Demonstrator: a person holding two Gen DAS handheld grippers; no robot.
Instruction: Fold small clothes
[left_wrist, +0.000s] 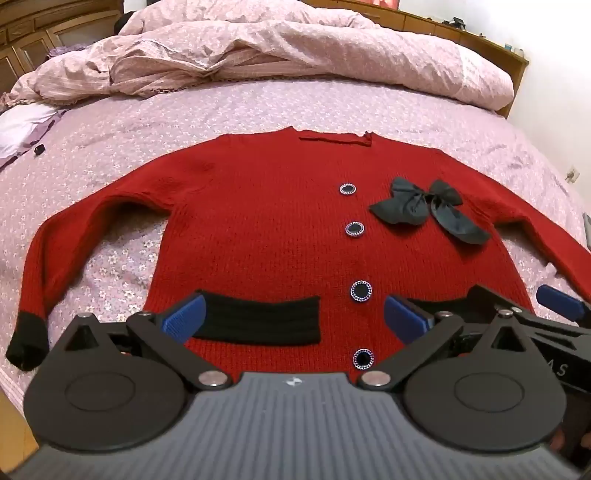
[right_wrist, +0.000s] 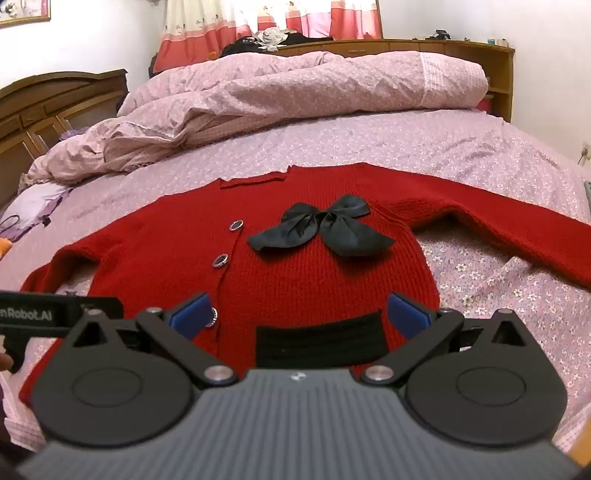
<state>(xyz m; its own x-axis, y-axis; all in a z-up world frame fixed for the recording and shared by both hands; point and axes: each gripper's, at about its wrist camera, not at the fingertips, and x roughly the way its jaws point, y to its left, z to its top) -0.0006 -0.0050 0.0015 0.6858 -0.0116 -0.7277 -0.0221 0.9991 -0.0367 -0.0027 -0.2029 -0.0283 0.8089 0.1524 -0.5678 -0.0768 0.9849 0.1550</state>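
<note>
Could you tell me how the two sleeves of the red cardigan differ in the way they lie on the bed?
In the left wrist view, the left sleeve shows whole, down to its black cuff; the right sleeve runs out of frame with its cuff unseen. The left sleeve bends down toward the hem side, while the right sleeve stretches more sideways. Both are red knit, lie flat on the floral sheet and are not yet folded in.

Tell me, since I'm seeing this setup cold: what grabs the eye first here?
A bright red cardigan lies spread flat, sleeves out, on the floral lilac bed sheet. A black bow sits on its chest beside a row of ringed buttons. A rumpled pink duvet is heaped behind it.
</note>
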